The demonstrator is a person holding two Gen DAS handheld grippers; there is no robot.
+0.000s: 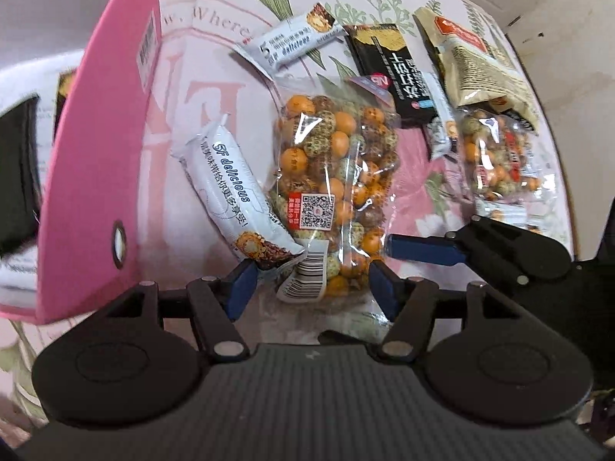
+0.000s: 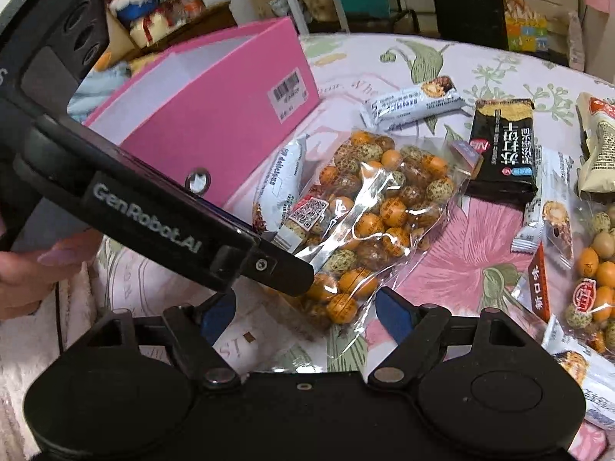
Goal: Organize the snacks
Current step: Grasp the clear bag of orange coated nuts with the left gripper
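A clear bag of orange and speckled coated peanuts (image 1: pixel 330 176) lies on the floral tablecloth (image 1: pixel 215 88). Its barcode end sits between the blue pads of my left gripper (image 1: pixel 312 288), which stands open with gaps on both sides. A white snack bar (image 1: pixel 234 192) leans against the bag's left side, touching the left pad. In the right wrist view my right gripper (image 2: pixel 303 313) is open wide over the near corner of the same bag (image 2: pixel 376 215). One of the left gripper's fingers (image 2: pixel 284 272) crosses above that bag.
An open pink box (image 1: pixel 96 153) (image 2: pixel 215 115) stands left of the bag. Farther back lie another white bar (image 2: pixel 415 103), a black packet (image 2: pixel 503 146) and a beige packet (image 2: pixel 599 146). A second peanut bag (image 2: pixel 595 269) and more white bars (image 2: pixel 546 207) lie right. A hand (image 2: pixel 23 265) holds the left gripper.
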